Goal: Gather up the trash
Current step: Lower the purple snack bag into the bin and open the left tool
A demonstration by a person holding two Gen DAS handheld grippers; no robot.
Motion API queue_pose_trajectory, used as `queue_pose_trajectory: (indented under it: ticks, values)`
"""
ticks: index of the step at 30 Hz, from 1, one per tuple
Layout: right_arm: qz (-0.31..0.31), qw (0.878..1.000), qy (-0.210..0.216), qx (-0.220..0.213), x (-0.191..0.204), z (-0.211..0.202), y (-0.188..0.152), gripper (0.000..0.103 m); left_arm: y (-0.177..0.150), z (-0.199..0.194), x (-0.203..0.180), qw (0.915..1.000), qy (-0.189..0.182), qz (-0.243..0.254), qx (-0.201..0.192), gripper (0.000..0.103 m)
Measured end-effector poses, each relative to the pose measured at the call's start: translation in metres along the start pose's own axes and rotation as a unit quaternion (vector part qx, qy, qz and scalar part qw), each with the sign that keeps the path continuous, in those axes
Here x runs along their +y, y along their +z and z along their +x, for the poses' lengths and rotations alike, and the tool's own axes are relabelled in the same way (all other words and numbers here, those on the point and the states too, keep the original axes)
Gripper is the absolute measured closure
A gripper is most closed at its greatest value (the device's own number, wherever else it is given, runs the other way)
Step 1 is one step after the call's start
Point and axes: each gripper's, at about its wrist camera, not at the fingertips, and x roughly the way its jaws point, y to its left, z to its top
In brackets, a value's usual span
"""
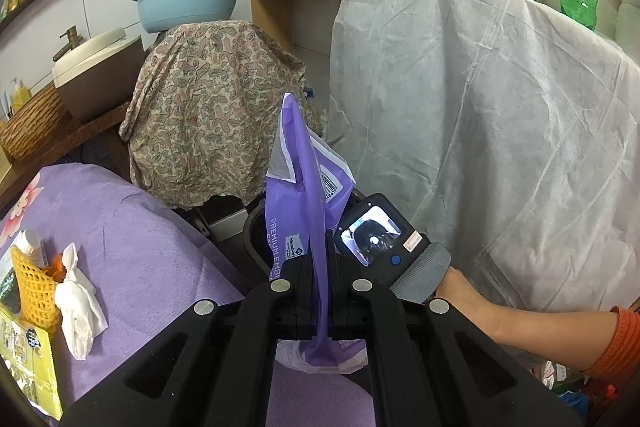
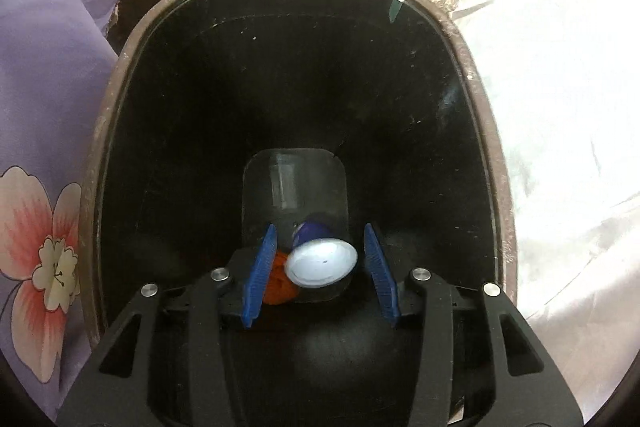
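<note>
My left gripper (image 1: 320,291) is shut on a purple plastic wrapper (image 1: 308,195) that stands up between the fingers, above the purple table cloth's edge. Past it the dark bin (image 1: 256,239) shows, with the right gripper unit (image 1: 376,235) held over it. In the right wrist view my right gripper (image 2: 320,267) is open, its blue pads (image 2: 260,275) spread over the bin's brown rim (image 2: 104,131). Down in the bin lie a white-bottomed purple cup (image 2: 320,261) and an orange scrap (image 2: 280,283).
A crumpled white tissue (image 1: 78,303) and a yellow mesh holder (image 1: 34,287) sit on the purple cloth (image 1: 140,251) at left. A paisley-covered object (image 1: 208,107) and a white-draped counter (image 1: 480,131) flank the bin. A yellow box (image 1: 24,367) lies at lower left.
</note>
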Motion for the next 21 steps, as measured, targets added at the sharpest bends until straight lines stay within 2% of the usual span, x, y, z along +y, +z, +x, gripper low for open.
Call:
queue_pose_trajectory:
  ticks: [9,11,12,13,16,21]
  values:
    - [0.011,0.999,0.012,-0.028,-0.011,-0.028,-0.026,0.056,0.014,0.036,0.001,0.9994,0.008,-0.005,0.032,0.100]
    - [0.009,0.999,0.009,-0.038,-0.011,-0.038,-0.034,0.052,0.019,0.049,-0.002,0.9990,0.016,0.000,0.041,0.100]
    - [0.009,0.999,0.010,-0.042,-0.013,-0.040,-0.034,0.046,0.022,0.058,-0.003,0.9986,0.020,0.003,0.048,0.100]
    - [0.012,0.999,0.013,-0.046,-0.014,-0.045,-0.039,0.043,0.024,0.064,-0.003,0.9983,0.019,0.001,0.055,0.100]
    - [0.021,0.998,0.026,-0.060,-0.020,-0.062,-0.054,0.043,0.031,0.090,-0.006,0.9964,0.013,-0.014,0.082,0.100]
    - [0.043,0.996,0.022,-0.080,-0.032,-0.082,-0.078,0.043,0.031,0.136,-0.016,0.9898,0.004,-0.027,0.140,0.100]
